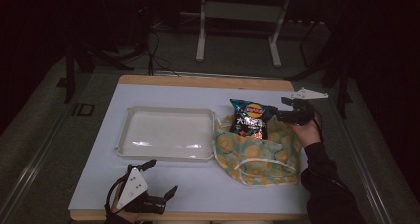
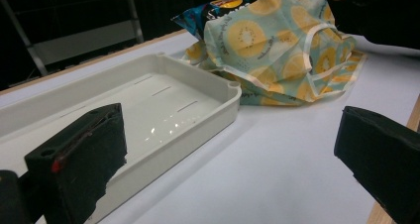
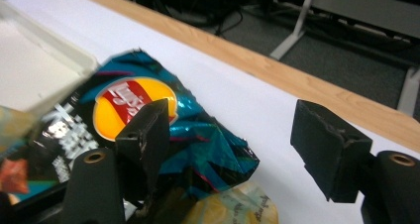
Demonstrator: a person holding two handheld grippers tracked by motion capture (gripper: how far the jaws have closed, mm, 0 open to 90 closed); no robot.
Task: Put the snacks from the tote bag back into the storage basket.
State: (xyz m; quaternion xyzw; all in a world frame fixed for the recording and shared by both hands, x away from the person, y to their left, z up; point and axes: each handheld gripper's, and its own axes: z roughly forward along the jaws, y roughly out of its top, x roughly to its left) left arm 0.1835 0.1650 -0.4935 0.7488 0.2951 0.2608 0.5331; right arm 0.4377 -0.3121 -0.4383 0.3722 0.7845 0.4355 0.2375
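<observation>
The left gripper (image 1: pixel 159 178) is held spread and empty near the table's (image 1: pixel 198 196) front edge, beside the white tray (image 1: pixel 166 133). Farther off, the right gripper (image 3: pixel 233 144) is spread, one jaw over the chip bag (image 1: pixel 250 118) corner, which rests on the lemon-print cloth bag (image 1: pixel 257 152).

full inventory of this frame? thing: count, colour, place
chip bag: 1, blue and black with a red-yellow logo, lying on the cloth bag, top end toward the far edge
cloth bag: 1, pale blue with yellow citrus slices, right of the tray
tray: 1, off-white, shallow, mid-table
table: 1, white top with a wood edge
metal frame: 1, light grey, on the floor beyond the table
left tool: 1, black, open, near-left corner
right tool: 1, black, open, at the chip bag's top corner
</observation>
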